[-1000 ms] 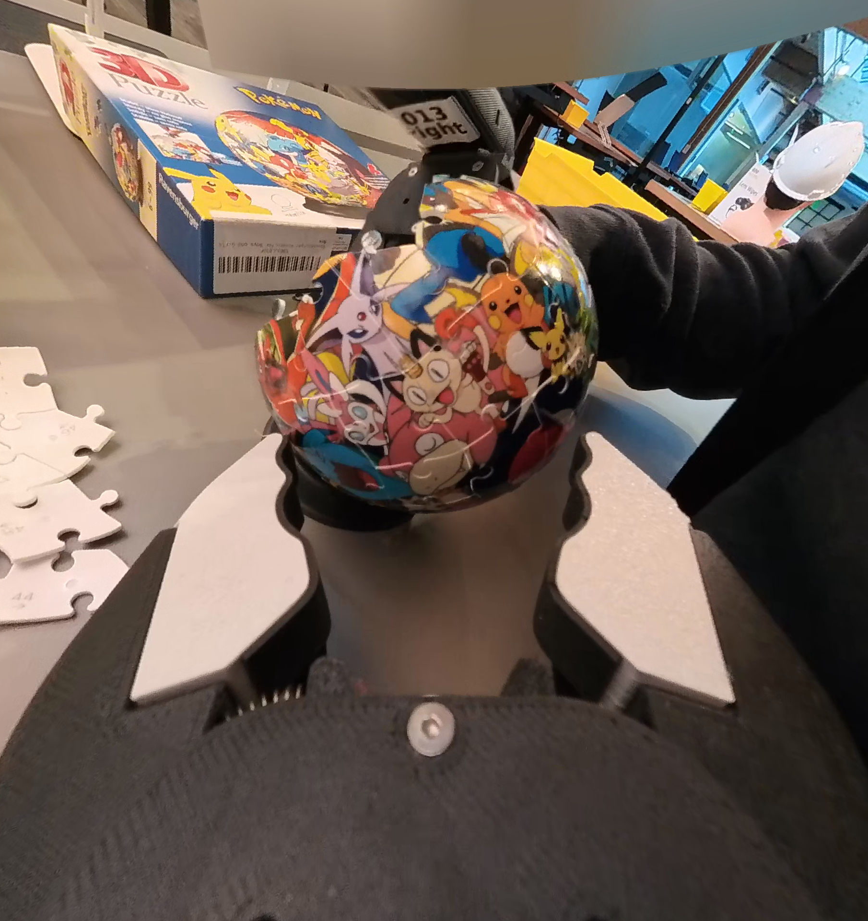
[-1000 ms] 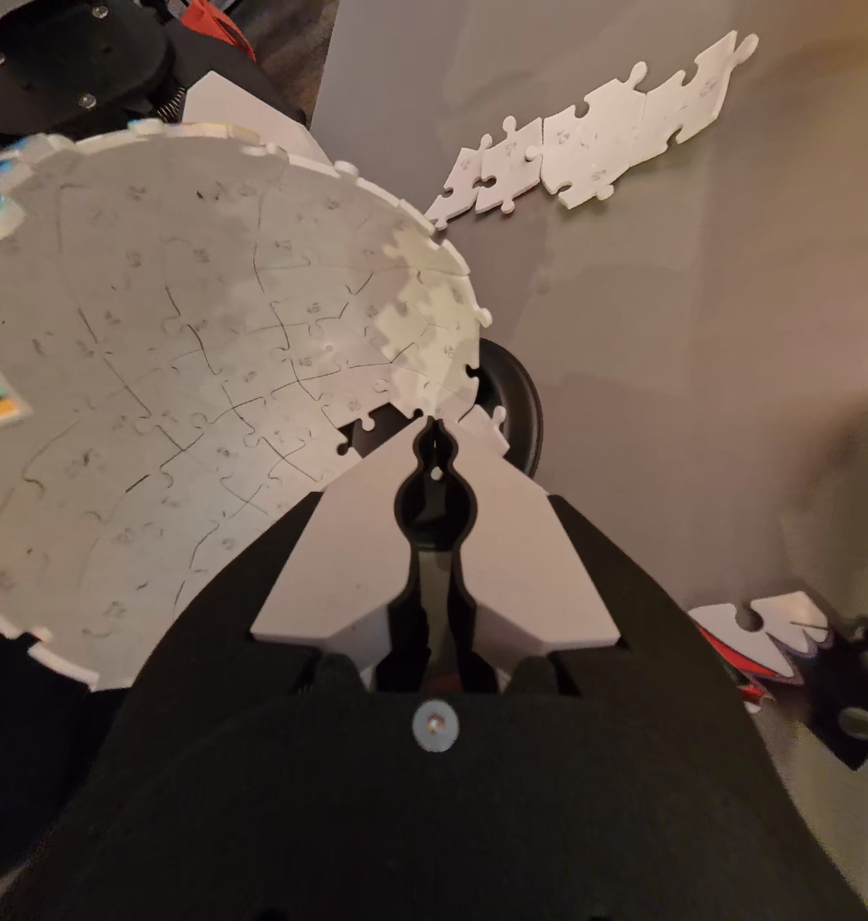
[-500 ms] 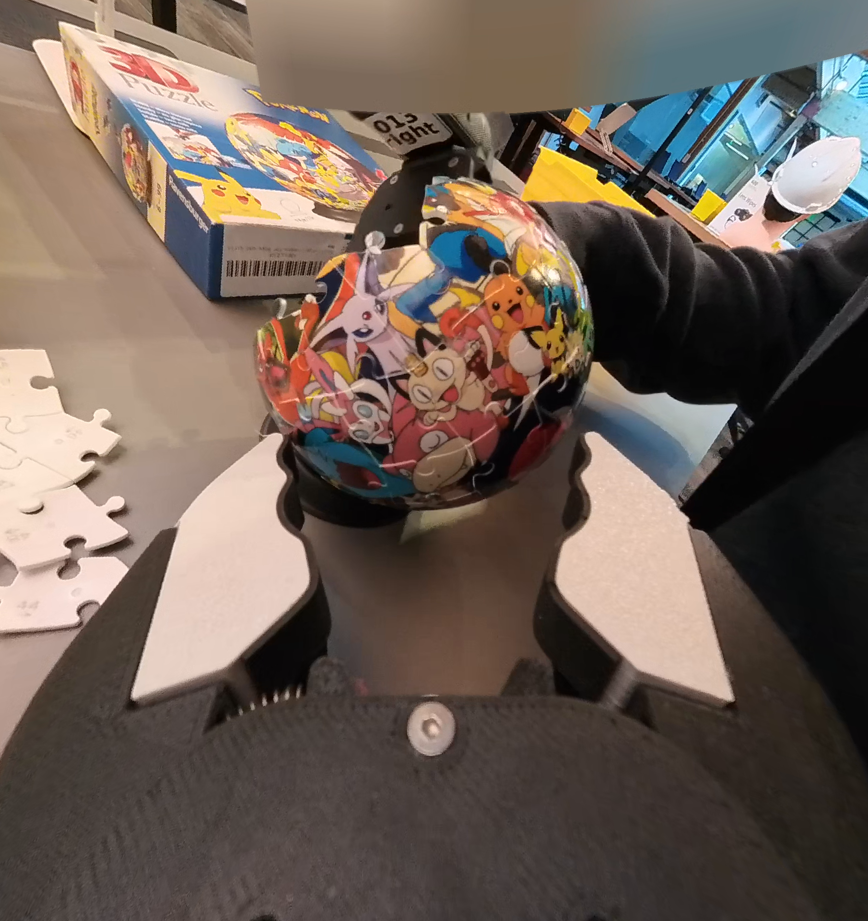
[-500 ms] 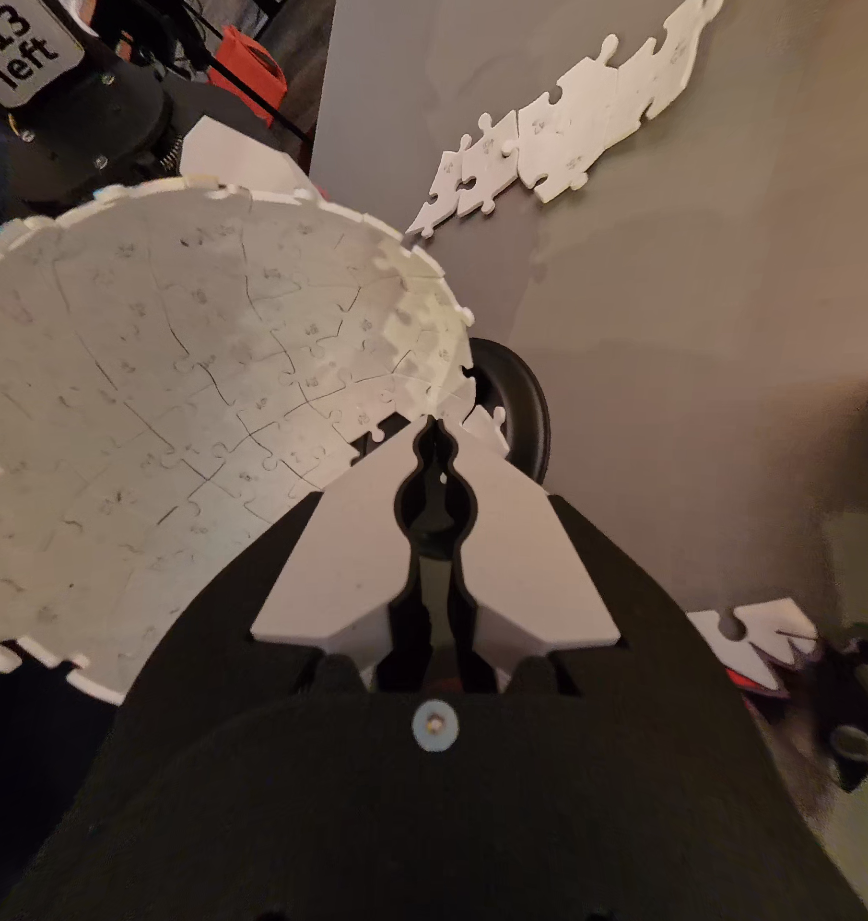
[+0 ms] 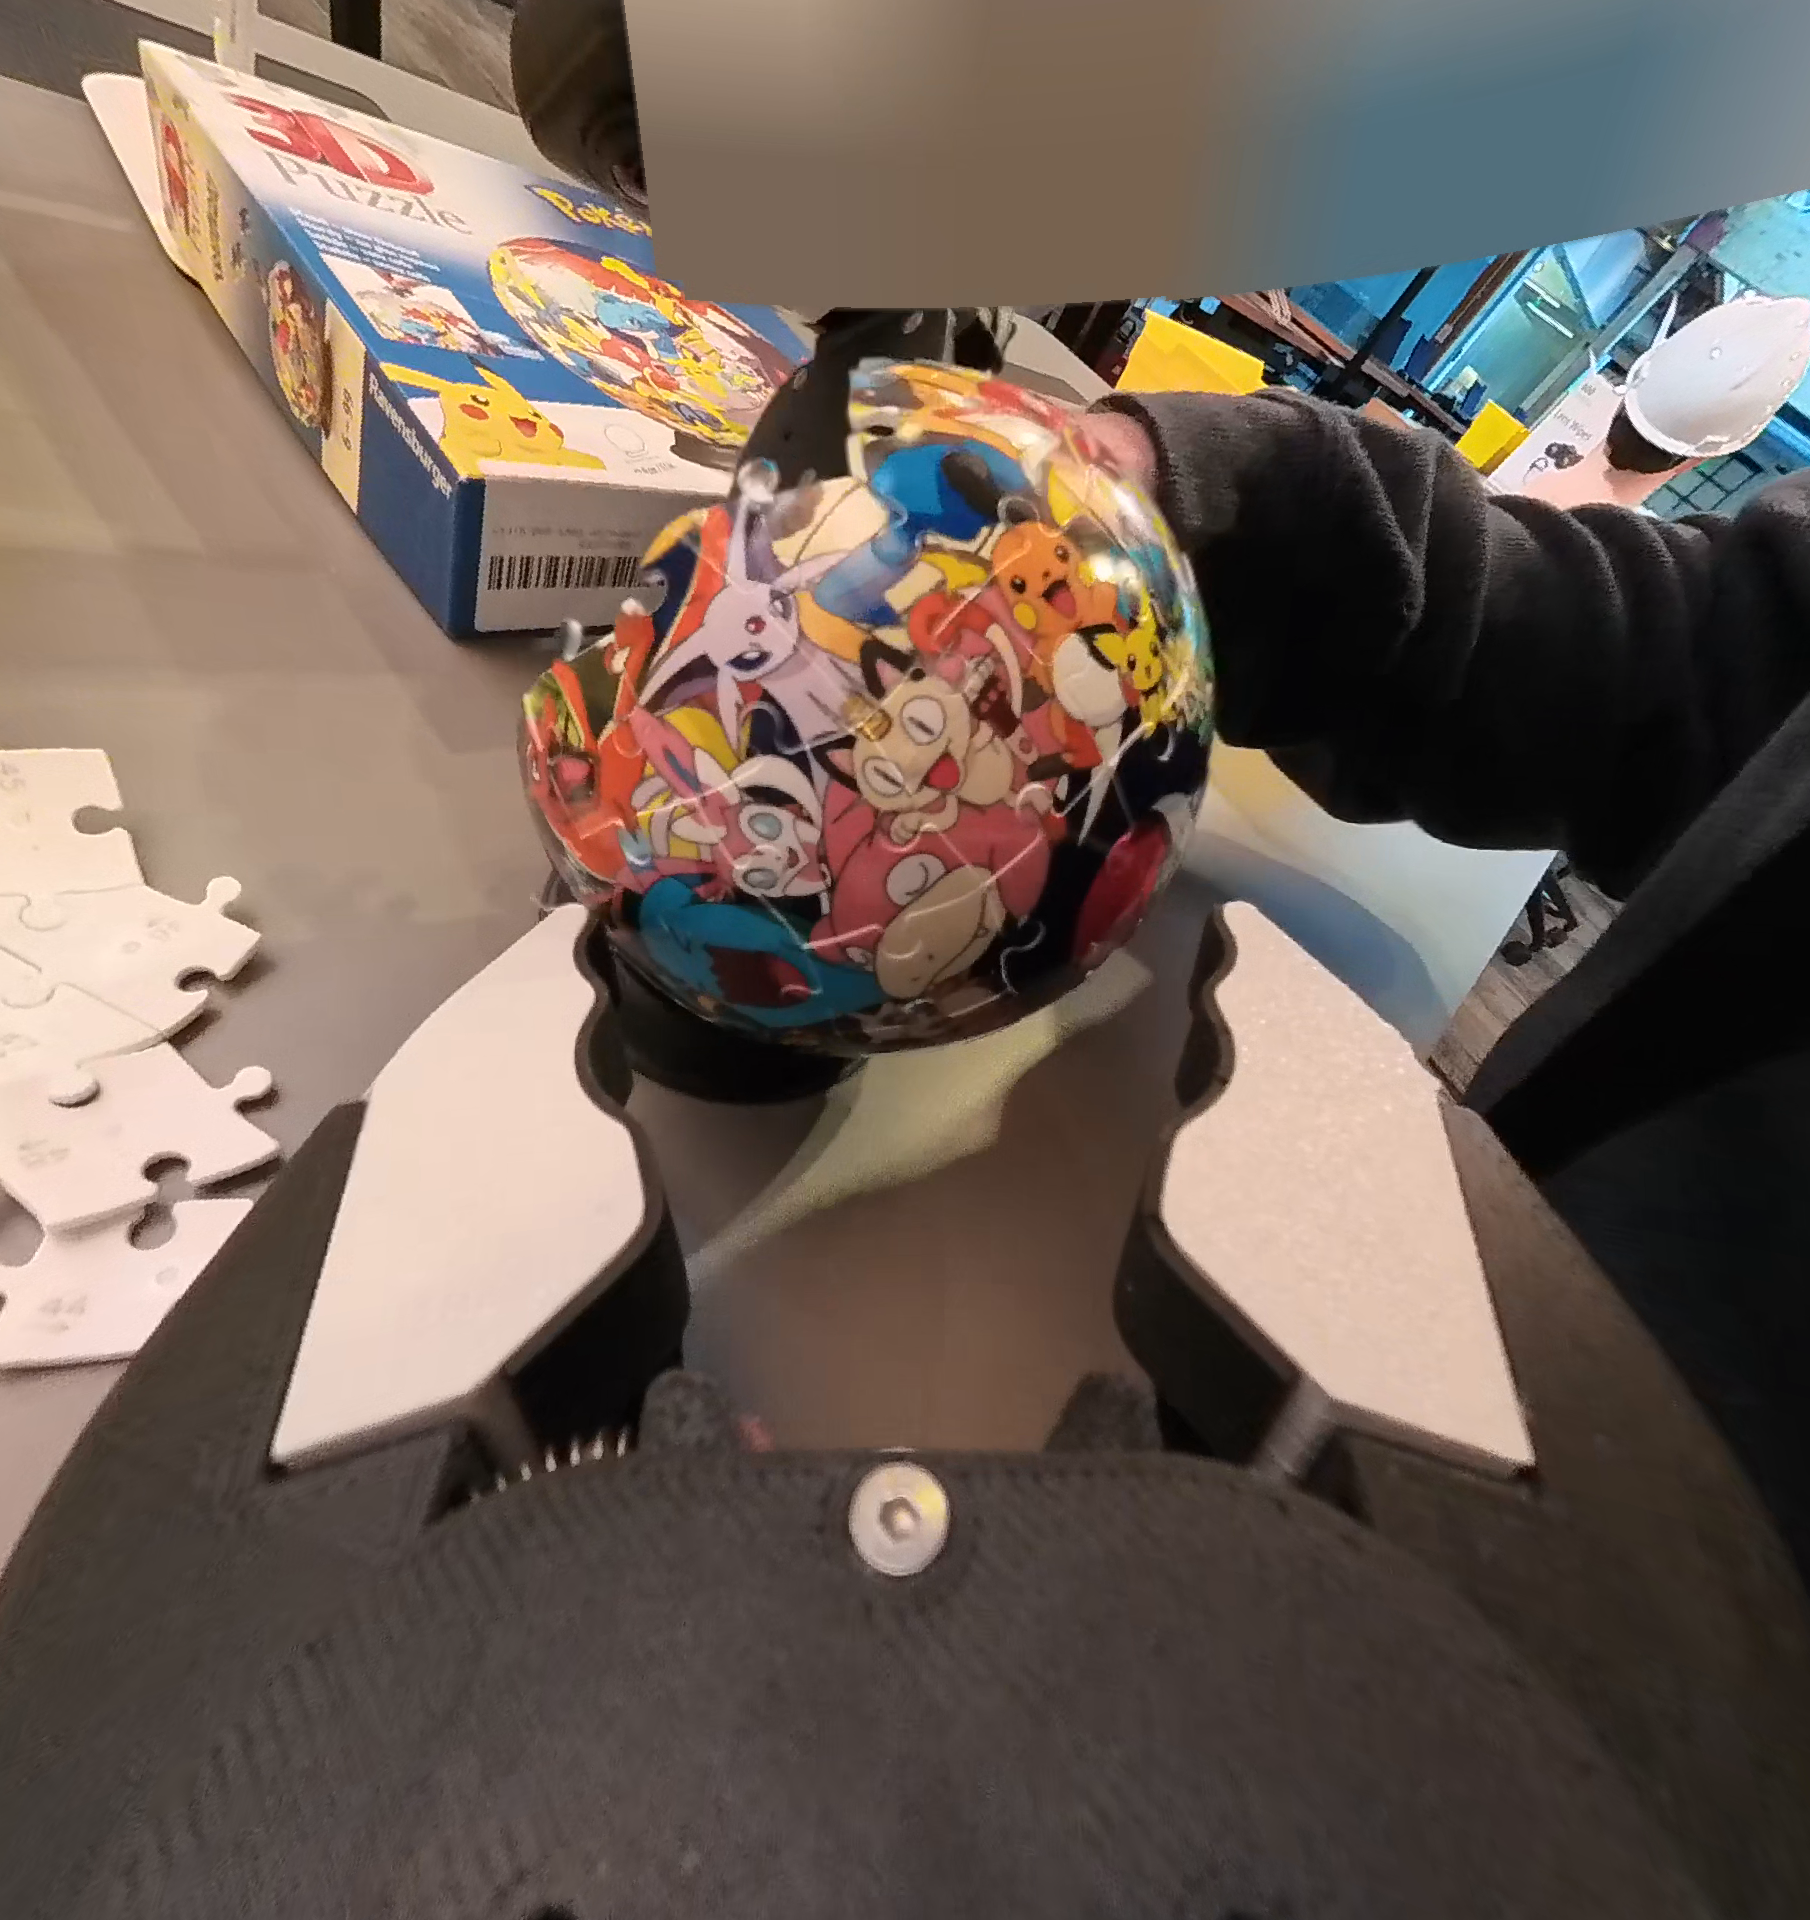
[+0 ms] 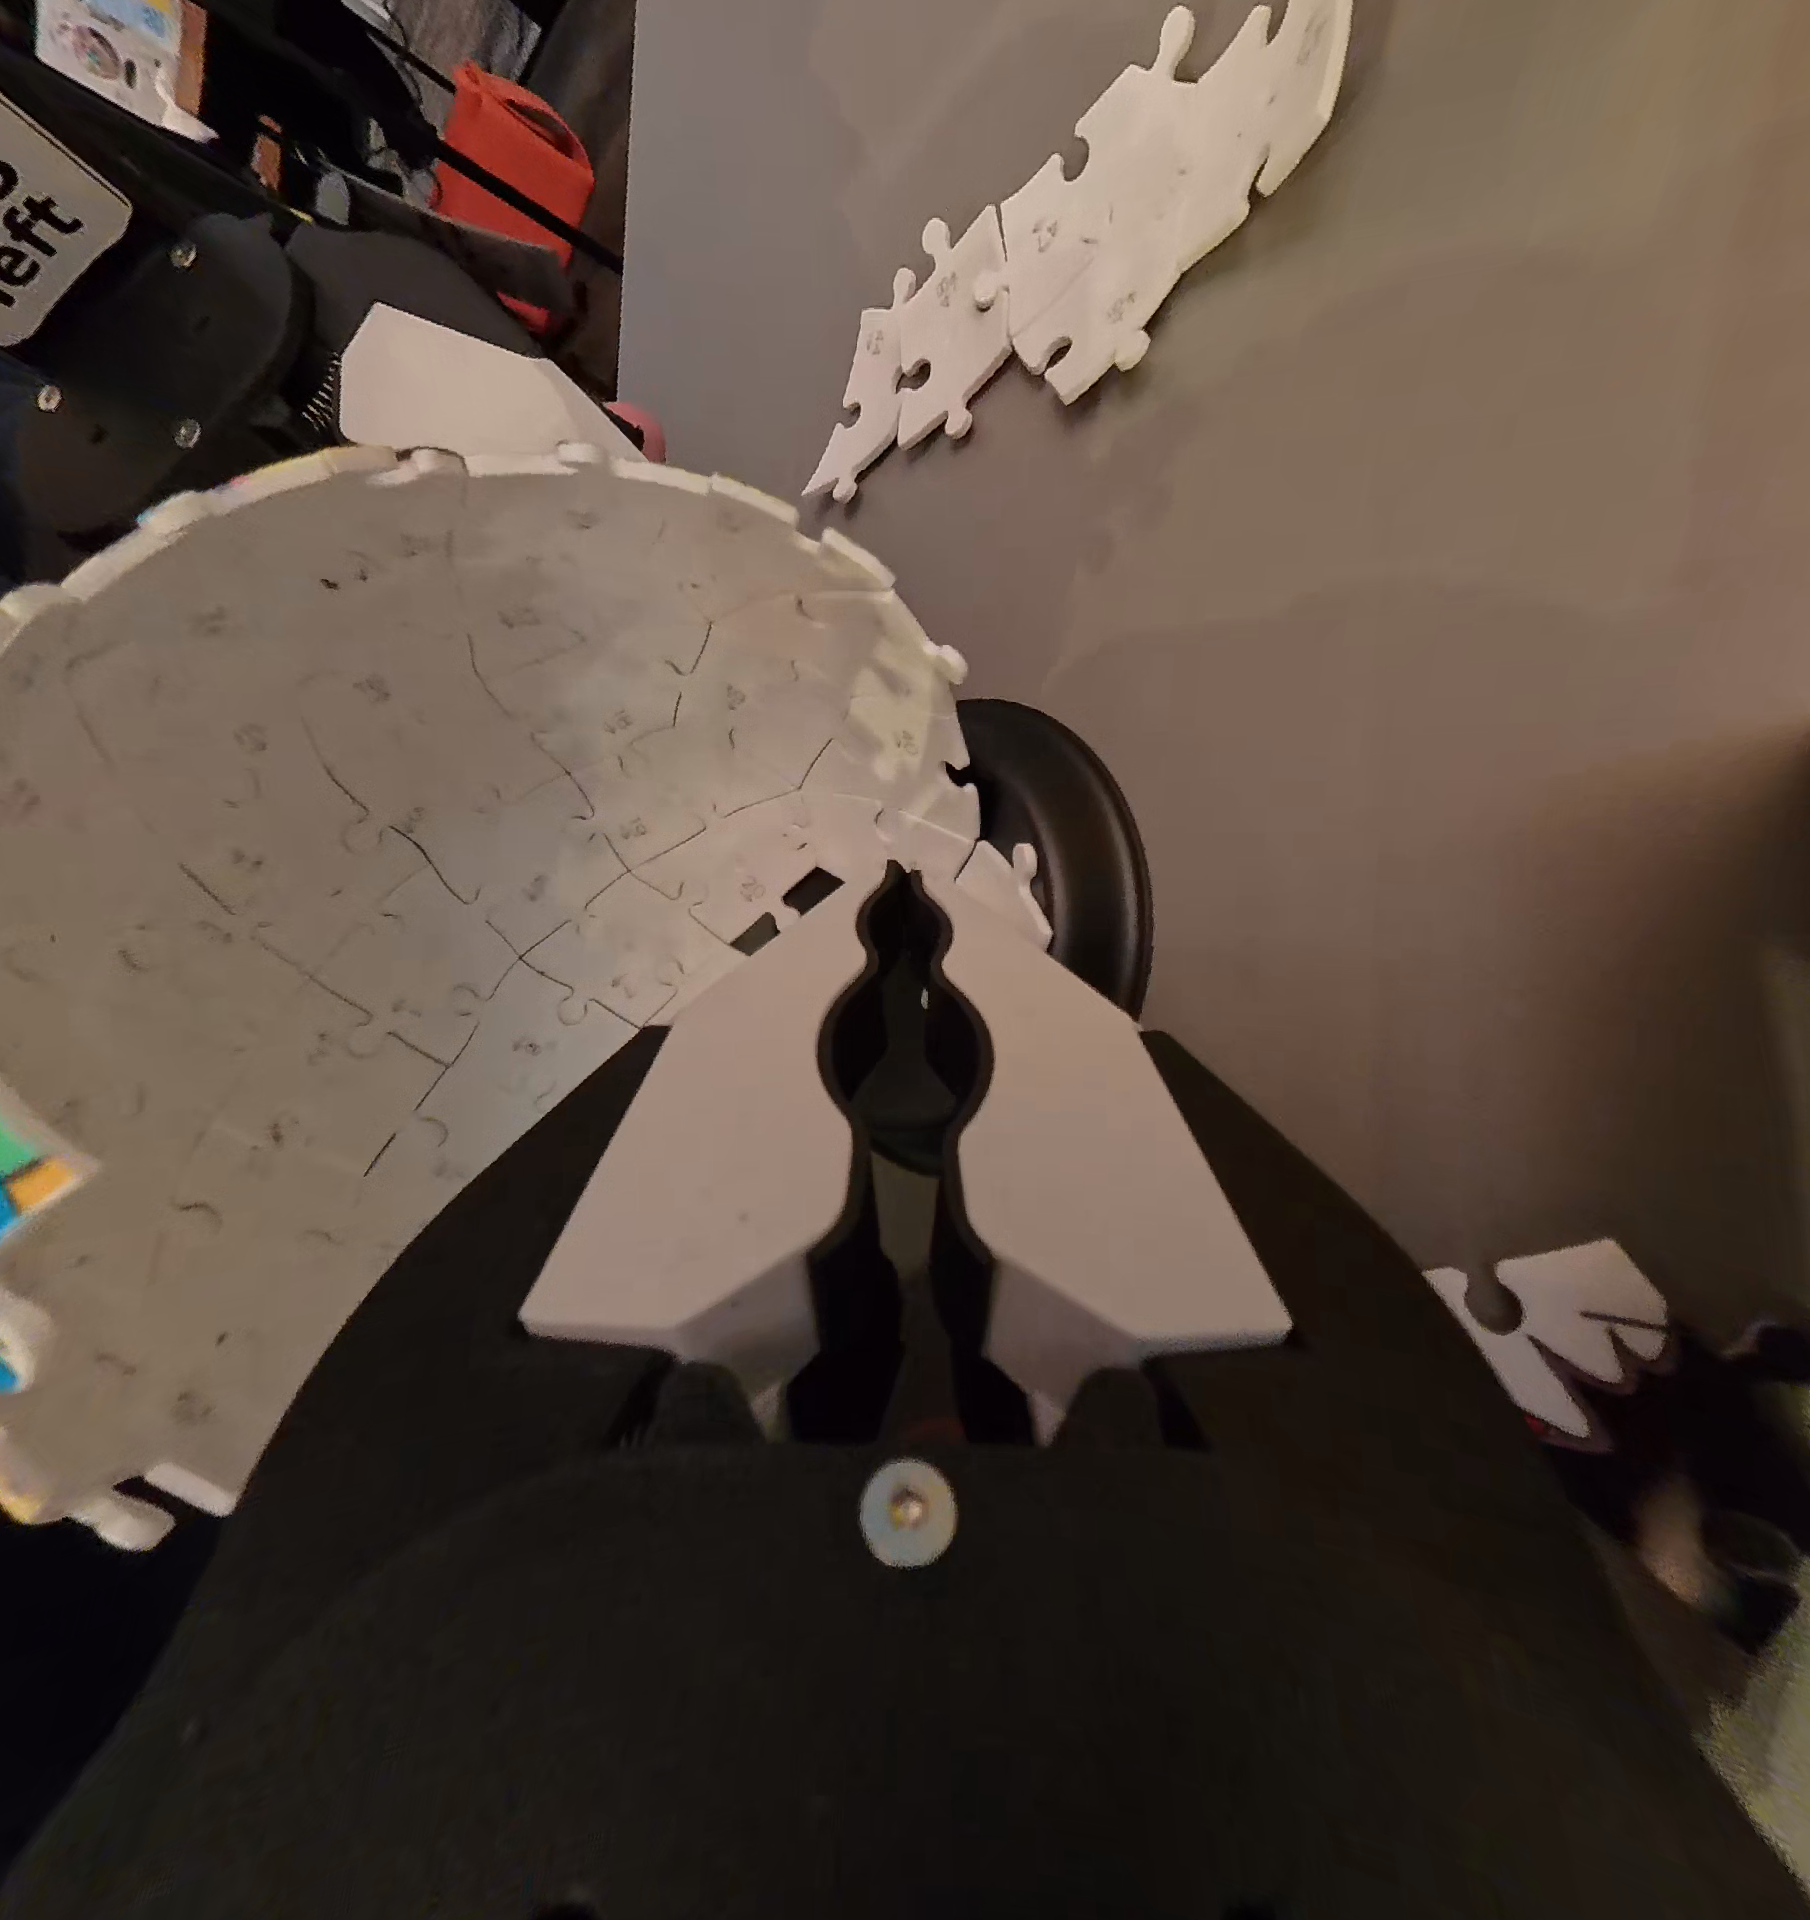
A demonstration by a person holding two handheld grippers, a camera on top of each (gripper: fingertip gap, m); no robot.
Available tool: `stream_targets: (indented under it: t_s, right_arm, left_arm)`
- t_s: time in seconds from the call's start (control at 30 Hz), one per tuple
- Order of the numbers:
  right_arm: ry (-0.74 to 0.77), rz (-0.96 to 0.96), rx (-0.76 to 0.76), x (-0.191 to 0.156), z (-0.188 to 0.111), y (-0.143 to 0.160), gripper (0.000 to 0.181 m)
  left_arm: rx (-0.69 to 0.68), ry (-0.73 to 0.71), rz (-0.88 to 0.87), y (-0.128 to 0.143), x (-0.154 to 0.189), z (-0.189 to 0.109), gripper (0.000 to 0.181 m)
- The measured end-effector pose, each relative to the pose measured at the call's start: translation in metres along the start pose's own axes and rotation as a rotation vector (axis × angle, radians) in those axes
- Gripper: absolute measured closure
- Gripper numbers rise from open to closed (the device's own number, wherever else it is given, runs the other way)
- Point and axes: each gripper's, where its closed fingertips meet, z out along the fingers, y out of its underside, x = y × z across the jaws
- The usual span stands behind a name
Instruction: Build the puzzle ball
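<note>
A grey table [image 5: 205, 582] runs under both your grippers, with shelving and yellow bins in the far background beyond its edge. On it, far left in the left wrist view, lies the blue puzzle box [image 5: 444, 384] with cartoon art on its lid. Near left, a joined chain of white face-down puzzle pieces [image 5: 59, 1049] lies flat; the same chain shows far right in the right wrist view [image 6: 1077, 270].

Your left gripper [image 5: 896, 956] stands wide open, its pale fingers [image 5: 485, 1174] apart on either side of the puzzle ball [image 5: 870, 717], and you cannot tell whether they touch it. The ball is a glossy, partly built shell covered in bright cartoon creatures, sitting on a black round stand [image 5: 719, 1060]. A black sleeve [image 5: 1452, 623] reaches in from the right behind it.

From the right wrist view you see the shell's inside [image 6: 413, 935]: a hollow white bowl of numbered interlocked pieces with a knobbed, unfinished rim, tilted toward the camera. Your right gripper [image 6: 906, 883] is closed, its tips pinching the shell's rim at the near right edge, just in front of the stand [image 6: 1077, 831]. Near right, a few loose pieces [image 6: 1566, 1320] lie on the table, one showing white and others dark
</note>
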Motion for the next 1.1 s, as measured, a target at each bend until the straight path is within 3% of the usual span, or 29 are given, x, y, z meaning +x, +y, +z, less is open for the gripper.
stream_targets:
  t_s: [0.27,0.6,1.1]
  right_arm:
    - [0.022,0.021,0.004,0.001,0.0,-0.001,0.181]
    - [0.029,0.032,0.012,0.001,0.001,-0.002,0.181]
    - [0.017,0.063,0.044,0.003,0.001,-0.005,0.181]
  left_arm:
    - [0.015,-0.044,0.113,-0.014,-0.002,-0.003,0.073]
    - [-0.141,-0.093,0.382,-0.013,-0.009,0.015,0.059]
    - [-0.287,0.038,0.483,-0.013,-0.016,0.025,0.057]
